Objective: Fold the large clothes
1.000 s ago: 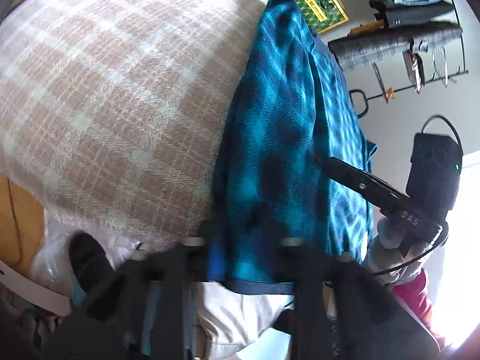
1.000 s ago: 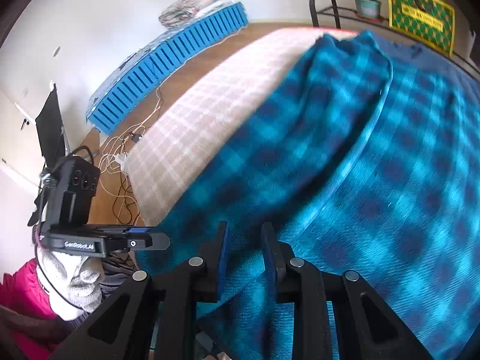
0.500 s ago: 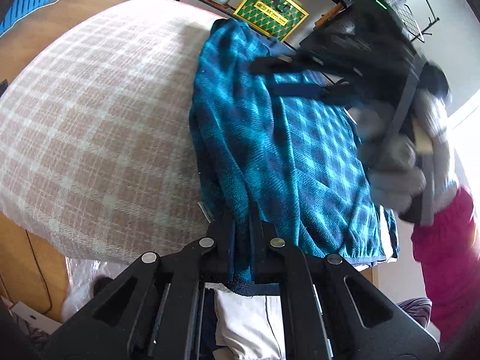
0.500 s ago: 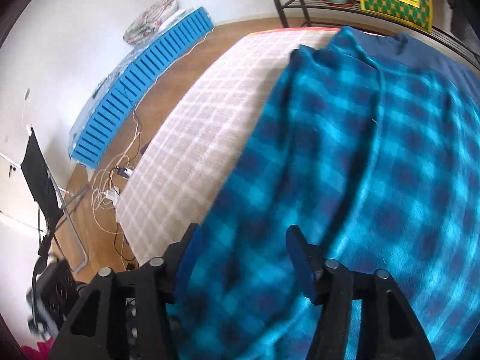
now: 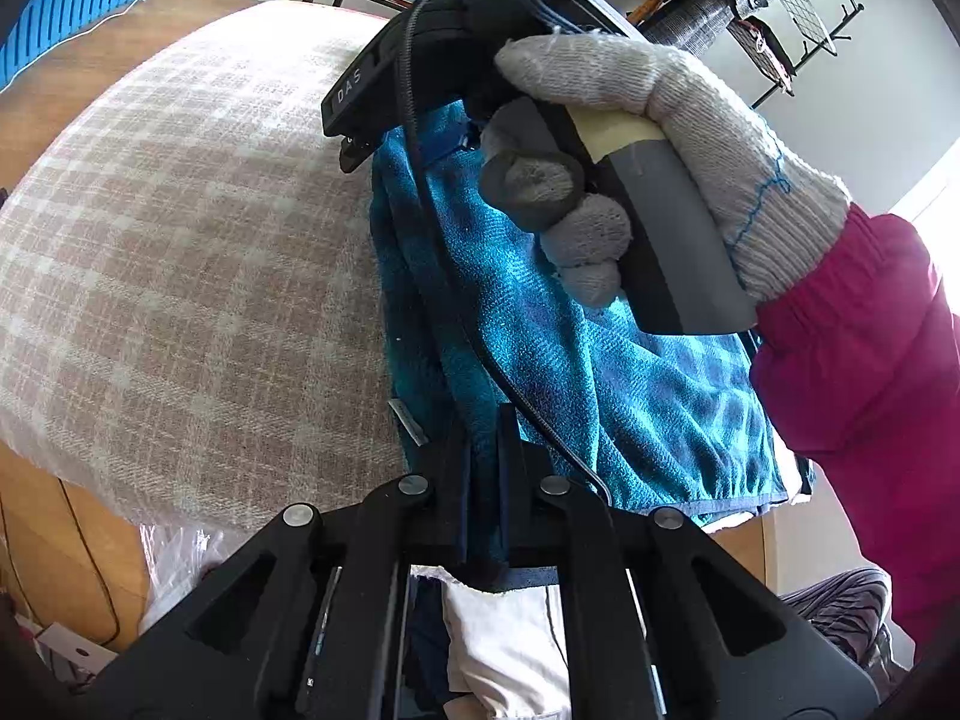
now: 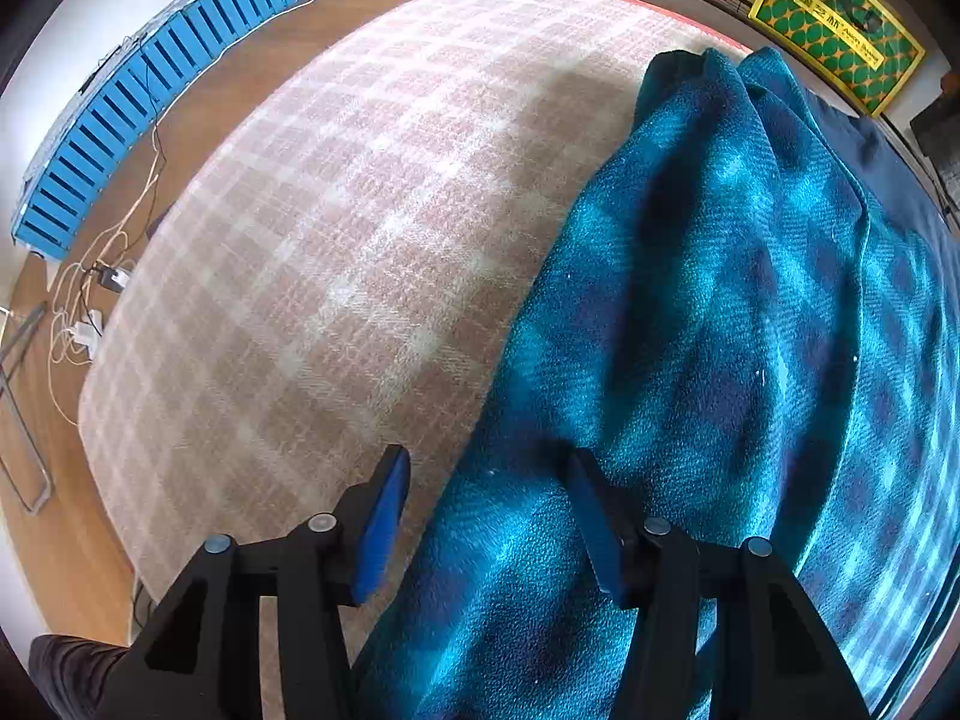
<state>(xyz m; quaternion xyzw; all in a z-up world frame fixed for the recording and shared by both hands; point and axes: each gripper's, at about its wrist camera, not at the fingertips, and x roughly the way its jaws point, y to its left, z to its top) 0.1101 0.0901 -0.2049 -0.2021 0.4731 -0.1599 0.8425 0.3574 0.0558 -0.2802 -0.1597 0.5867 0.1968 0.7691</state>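
Observation:
A teal plaid garment (image 5: 600, 372) lies folded lengthwise on the right part of a bed with a beige check cover (image 5: 180, 240). My left gripper (image 5: 483, 420) is shut on its near hem at the bed's front edge. A gloved hand (image 5: 660, 138) with a pink sleeve holds the right gripper's body (image 5: 420, 60) over the cloth. In the right wrist view my right gripper (image 6: 487, 468) points steeply down with its jaws closing. The garment's (image 6: 750, 330) left folded edge lies between them, and the pads (image 6: 384, 516) are not pressing on it.
The check cover (image 6: 390, 210) spreads left of the garment. A blue slatted panel (image 6: 150, 90) and white cables (image 6: 90, 300) lie on the wooden floor. A green-and-yellow bag (image 6: 834, 6) and a clothes rack (image 5: 750, 6) stand behind. White cloth (image 5: 498, 630) hangs under the bed edge.
My right gripper let go, opened wide and moved left over the garment to its folded edge. The gloved hand came close in the left wrist view. My left gripper rolled, still holding the hem.

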